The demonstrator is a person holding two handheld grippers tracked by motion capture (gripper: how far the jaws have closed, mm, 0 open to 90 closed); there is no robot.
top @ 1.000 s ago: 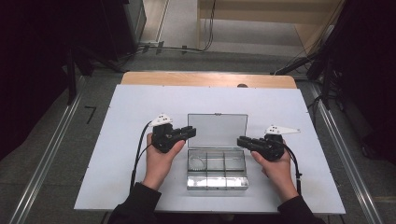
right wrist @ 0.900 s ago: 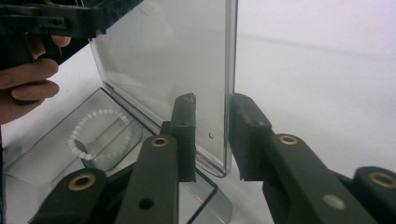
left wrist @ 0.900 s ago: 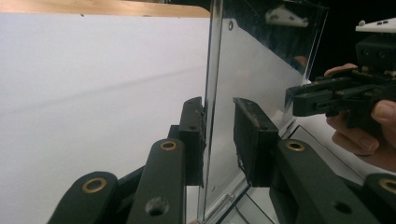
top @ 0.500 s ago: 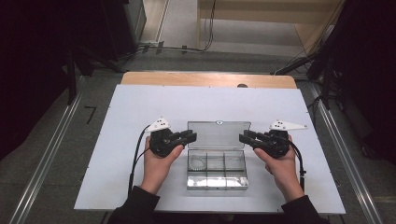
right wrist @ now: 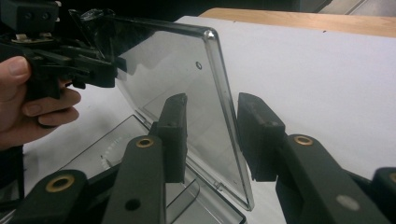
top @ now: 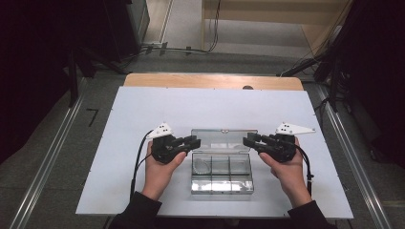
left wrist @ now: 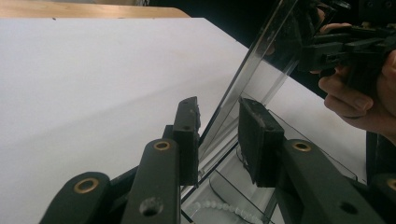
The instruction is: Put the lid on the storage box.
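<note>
High view: clear compartmented box (top: 220, 172), lid (top: 223, 140) raised; both claws (top: 190, 142) (top: 249, 140) straddle lid edges, ungripped.

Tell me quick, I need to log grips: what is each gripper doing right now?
Left gripper: open, jaws straddling the lid edge with gaps both sides.
Right gripper: open, jaws either side of the lid's other edge, not pressing it.

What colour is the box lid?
Clear, see-through plastic lid; best in the right gripper view.

White bench (top: 143, 119) with a strip of bare wood (top: 191, 80) along its far edge. Beyond that edge, grey floor (top: 181, 57) crossed by black cables (top: 167, 47). Metal rails (top: 47, 162) beside the left and right edges.
</note>
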